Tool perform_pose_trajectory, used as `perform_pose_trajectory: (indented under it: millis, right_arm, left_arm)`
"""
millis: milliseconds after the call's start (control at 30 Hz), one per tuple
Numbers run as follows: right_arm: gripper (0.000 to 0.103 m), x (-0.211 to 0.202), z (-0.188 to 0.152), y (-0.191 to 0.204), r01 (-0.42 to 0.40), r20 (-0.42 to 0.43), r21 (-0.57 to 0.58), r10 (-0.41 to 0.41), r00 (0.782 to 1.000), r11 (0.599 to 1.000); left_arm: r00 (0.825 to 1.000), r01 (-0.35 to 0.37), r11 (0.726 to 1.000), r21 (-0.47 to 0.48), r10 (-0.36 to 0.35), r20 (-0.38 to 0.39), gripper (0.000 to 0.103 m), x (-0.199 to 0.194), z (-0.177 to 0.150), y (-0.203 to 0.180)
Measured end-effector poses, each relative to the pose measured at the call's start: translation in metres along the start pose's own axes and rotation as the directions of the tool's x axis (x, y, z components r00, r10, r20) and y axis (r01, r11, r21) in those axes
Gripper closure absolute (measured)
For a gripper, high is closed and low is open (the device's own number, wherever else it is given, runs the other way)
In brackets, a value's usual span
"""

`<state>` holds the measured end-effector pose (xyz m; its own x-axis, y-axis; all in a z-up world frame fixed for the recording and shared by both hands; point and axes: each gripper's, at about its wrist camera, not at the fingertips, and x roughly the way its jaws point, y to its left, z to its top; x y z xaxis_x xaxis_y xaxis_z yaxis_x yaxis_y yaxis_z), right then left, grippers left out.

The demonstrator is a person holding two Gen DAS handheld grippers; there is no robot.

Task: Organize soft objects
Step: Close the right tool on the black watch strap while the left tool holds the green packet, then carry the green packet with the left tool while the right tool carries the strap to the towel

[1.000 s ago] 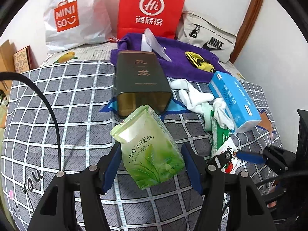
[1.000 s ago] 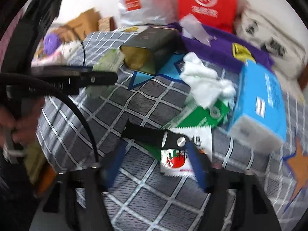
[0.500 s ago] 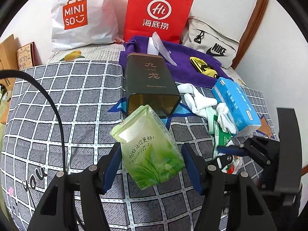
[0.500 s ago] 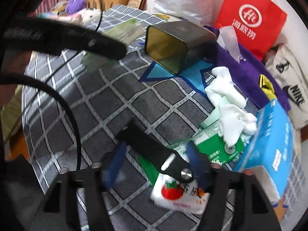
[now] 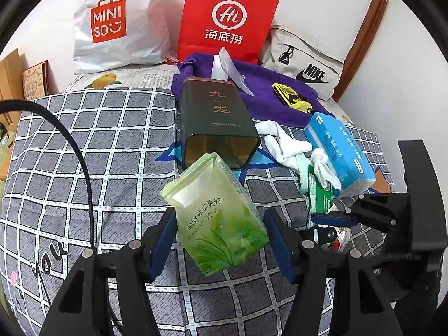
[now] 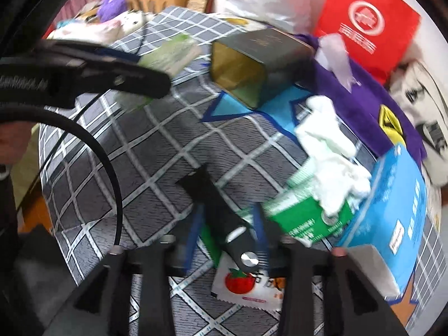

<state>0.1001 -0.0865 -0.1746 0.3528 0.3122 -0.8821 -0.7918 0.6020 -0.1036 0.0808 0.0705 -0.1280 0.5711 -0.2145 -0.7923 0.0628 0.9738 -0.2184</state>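
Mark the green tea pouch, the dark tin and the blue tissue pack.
green tea pouch (image 5: 221,221): left wrist view, printed front.
dark tin (image 5: 215,112): left wrist view, lettered top face.
blue tissue pack (image 5: 338,148): left wrist view, top face.

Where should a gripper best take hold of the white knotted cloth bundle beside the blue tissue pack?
Take the white cloth bundle at its twisted middle, from above: it lies flat on the checked bedspread, and the blue tissue pack crowds one side.

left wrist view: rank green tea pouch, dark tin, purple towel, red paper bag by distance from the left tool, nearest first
1. green tea pouch: gripped in the left tool, dead centre.
2. dark tin: lying on its side just beyond the pouch, open mouth facing the tool.
3. purple towel: behind the tin, toward the right.
4. red paper bag: upright at the back wall.
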Motion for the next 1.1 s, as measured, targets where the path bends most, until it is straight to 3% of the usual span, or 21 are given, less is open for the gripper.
perform_pose_trajectory:
  millis: [100, 167, 200, 233, 367, 433, 533, 600, 733, 767, 867, 900, 1100]
  right_arm:
    - [0.056, 0.009, 0.003, 0.009, -0.002, -0.031, -0.051, 0.0, 1.0, 0.999]
    - [0.059, 0.011, 0.006, 0.003, -0.046, -0.037, -0.017, 0.045, 0.998, 0.999]
    - [0.073, 0.012, 0.008, -0.005, -0.077, -0.041, 0.032, 0.078, 0.996, 0.997]
    - [0.081, 0.012, 0.009, -0.011, -0.086, -0.04, 0.071, 0.089, 0.995, 0.994]
    - [0.094, 0.006, 0.01, -0.021, -0.13, -0.043, 0.167, 0.139, 0.989, 0.977]
    - [0.094, 0.004, 0.01, -0.02, -0.166, -0.039, 0.177, 0.176, 0.984, 0.97]
    - [0.091, 0.007, 0.006, -0.01, -0.097, -0.072, 0.132, 0.107, 0.992, 0.987]
    - [0.088, 0.008, 0.007, -0.01, -0.092, -0.071, 0.129, 0.102, 0.992, 0.987]
    - [0.063, 0.004, 0.004, 0.008, -0.109, -0.079, 0.093, 0.117, 0.99, 0.99]
    - [0.062, 0.004, 0.004, 0.017, -0.104, -0.082, 0.07, 0.11, 0.991, 0.992]
    - [0.068, 0.002, 0.002, 0.032, -0.091, -0.064, 0.041, 0.093, 0.994, 0.995]
    - [0.082, 0.001, 0.002, 0.03, -0.098, -0.058, 0.06, 0.101, 0.993, 0.993]
    - [0.082, -0.004, 0.001, 0.04, -0.088, -0.08, 0.051, 0.092, 0.993, 0.995]
  left_arm:
    - [1.0, 0.002, 1.0, -0.004, -0.002, 0.0, 0.042, 0.0, 0.0, 0.001]
    - [1.0, 0.003, 1.0, -0.004, -0.003, 0.0, 0.042, -0.001, 0.0, 0.002]
    - [1.0, 0.002, 1.0, -0.005, -0.002, 0.0, 0.042, -0.001, 0.0, 0.001]
    - [1.0, 0.001, 1.0, -0.006, -0.001, 0.001, 0.042, -0.001, 0.0, 0.002]
    - [1.0, 0.003, 1.0, -0.015, -0.003, 0.005, 0.042, -0.002, 0.0, 0.005]
    - [1.0, 0.006, 1.0, -0.021, -0.005, 0.006, 0.042, -0.002, -0.001, 0.007]
    - [1.0, 0.008, 1.0, -0.026, -0.007, 0.002, 0.042, -0.001, -0.002, 0.009]
    - [1.0, 0.009, 1.0, -0.024, -0.009, 0.001, 0.041, -0.001, -0.002, 0.009]
    - [1.0, 0.013, 1.0, -0.022, -0.013, 0.002, 0.041, -0.002, -0.004, 0.009]
    - [1.0, 0.014, 1.0, -0.023, -0.013, 0.002, 0.041, -0.002, -0.004, 0.009]
    - [1.0, 0.013, 1.0, -0.023, -0.013, 0.001, 0.041, -0.002, -0.003, 0.008]
    - [1.0, 0.016, 1.0, -0.022, -0.016, 0.002, 0.041, -0.002, -0.003, 0.008]
    - [1.0, 0.014, 1.0, -0.018, -0.014, 0.006, 0.041, -0.004, -0.003, 0.008]
